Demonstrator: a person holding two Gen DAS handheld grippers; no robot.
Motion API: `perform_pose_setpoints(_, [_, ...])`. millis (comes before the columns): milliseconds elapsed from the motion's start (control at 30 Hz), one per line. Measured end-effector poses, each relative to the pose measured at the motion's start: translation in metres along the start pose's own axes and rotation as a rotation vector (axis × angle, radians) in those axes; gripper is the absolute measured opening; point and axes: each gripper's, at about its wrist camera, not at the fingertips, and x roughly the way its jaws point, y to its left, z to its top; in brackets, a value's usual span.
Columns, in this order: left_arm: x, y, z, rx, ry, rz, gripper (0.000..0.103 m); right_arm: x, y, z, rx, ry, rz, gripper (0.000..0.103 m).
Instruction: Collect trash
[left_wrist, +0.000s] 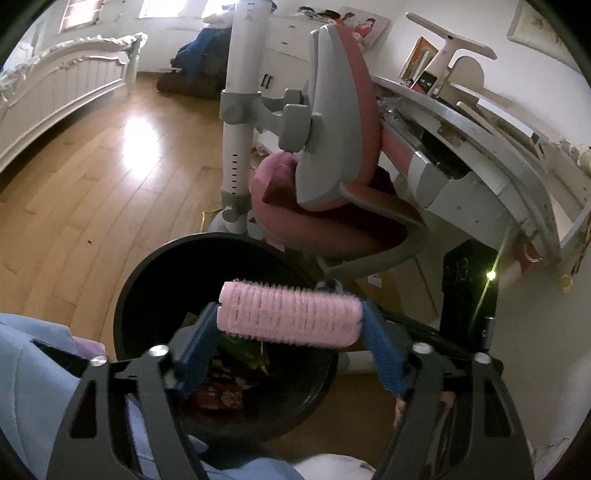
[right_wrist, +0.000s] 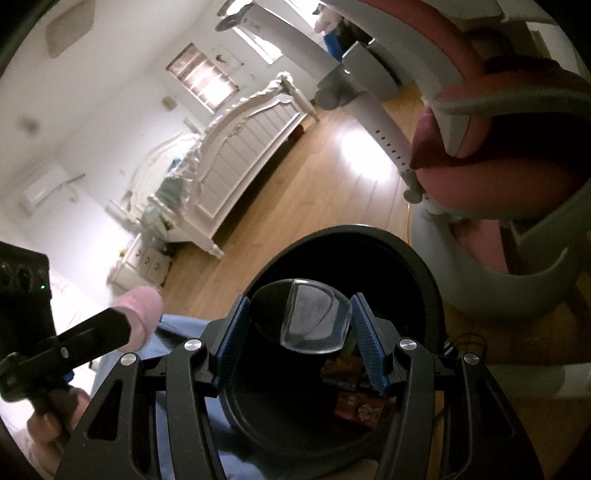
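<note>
A pink and grey desk chair (left_wrist: 332, 147) is standing pushed in at a cluttered white counter (left_wrist: 517, 177), while sunlight is glaring off the wooden floor (left_wrist: 92, 177) and a white carved bed (right_wrist: 236, 155) is standing along the far wall

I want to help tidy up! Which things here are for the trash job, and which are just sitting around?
For the job:
- pink hair roller between the left gripper's fingers
- clear plastic lid in the right gripper
- black trash bin, wrappers already inside

Just sitting around:
- pink chair
- white bed
- cluttered desk
</note>
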Motion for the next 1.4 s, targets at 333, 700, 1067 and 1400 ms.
perform_pose_setpoints(333, [-0.033,-0.014,-0.007,0.057,-0.054,0.056,0.097,-0.018,0.014,-0.002,-0.011,-0.011,-0.01,0.078])
perform_pose_setpoints(700, [-0.168,0.005,-0.086,0.002,-0.209,0.279,0.097,-0.053,0.121,-0.043,-0.164,0.049,0.135,0.083])
perform_pose_setpoints(1067, [-0.306,0.076,-0.215,-0.233,-0.367,0.594,0.098,-0.045,0.302,-0.151,-0.465,0.263,0.356,0.085])
perform_pose_setpoints(1400, [-0.356,0.104,-0.28,-0.373,-0.514,0.813,0.098,-0.038,0.373,-0.215,-0.687,0.152,0.295,0.089])
